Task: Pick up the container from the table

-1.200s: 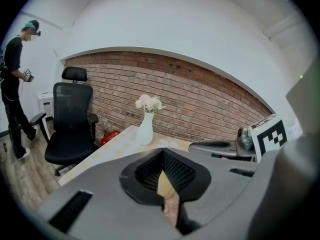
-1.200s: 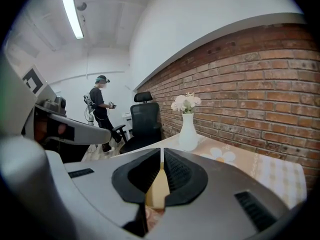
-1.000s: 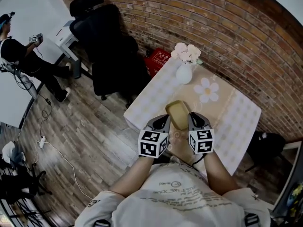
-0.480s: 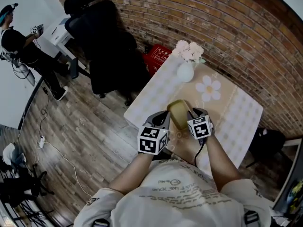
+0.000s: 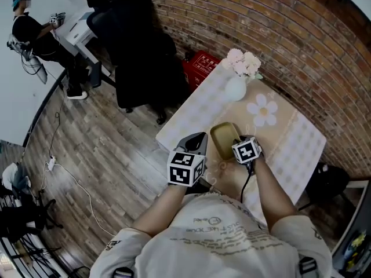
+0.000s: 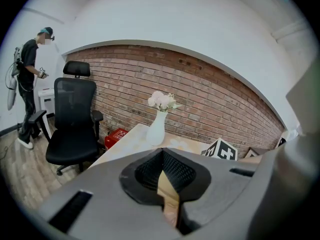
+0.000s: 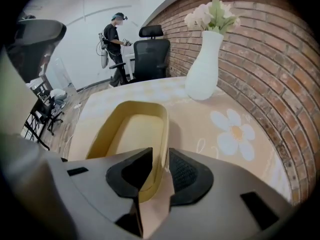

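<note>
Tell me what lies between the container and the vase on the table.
Nothing: only bare tablecloth lies between the container and the vase. The right gripper view shows it best; the head view agrees.

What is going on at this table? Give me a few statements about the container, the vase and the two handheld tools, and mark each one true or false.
1. The yellow container stands on the table. True.
2. The right gripper has its fingers apart, one on each side of the container's wall. True.
3. The left gripper has its fingers spread wide. False: its fingers are together, with nothing between them.
4. The vase lies tipped over on the table. False: the vase stands upright, with flowers in it.
</note>
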The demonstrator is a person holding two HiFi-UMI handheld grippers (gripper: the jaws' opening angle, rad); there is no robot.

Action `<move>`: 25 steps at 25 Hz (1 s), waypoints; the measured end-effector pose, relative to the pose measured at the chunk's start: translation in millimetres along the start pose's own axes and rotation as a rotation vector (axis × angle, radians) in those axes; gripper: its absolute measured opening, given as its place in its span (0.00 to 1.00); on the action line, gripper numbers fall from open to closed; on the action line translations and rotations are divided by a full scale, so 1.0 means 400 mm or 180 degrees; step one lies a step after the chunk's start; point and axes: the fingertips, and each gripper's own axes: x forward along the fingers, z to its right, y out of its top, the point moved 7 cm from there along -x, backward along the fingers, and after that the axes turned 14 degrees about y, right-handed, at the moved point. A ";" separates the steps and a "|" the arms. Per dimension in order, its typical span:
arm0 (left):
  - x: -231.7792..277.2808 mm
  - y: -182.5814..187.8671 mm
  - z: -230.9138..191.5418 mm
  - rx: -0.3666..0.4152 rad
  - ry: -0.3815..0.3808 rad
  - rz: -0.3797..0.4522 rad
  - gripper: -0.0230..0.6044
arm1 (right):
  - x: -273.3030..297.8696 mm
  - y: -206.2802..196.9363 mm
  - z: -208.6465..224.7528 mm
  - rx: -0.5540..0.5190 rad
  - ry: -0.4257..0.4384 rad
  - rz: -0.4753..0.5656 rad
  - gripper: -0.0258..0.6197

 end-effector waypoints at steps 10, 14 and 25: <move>-0.006 -0.007 -0.023 -0.0099 0.0069 -0.0008 0.04 | 0.019 -0.022 0.010 0.0073 -0.0143 -0.0415 0.13; -0.008 -0.007 -0.029 -0.0134 0.0073 -0.0005 0.04 | 0.017 -0.010 0.001 0.0098 -0.0111 -0.0302 0.09; -0.015 -0.013 -0.014 -0.0121 -0.0014 -0.0015 0.04 | 0.000 -0.012 -0.011 0.0335 -0.0073 -0.0100 0.05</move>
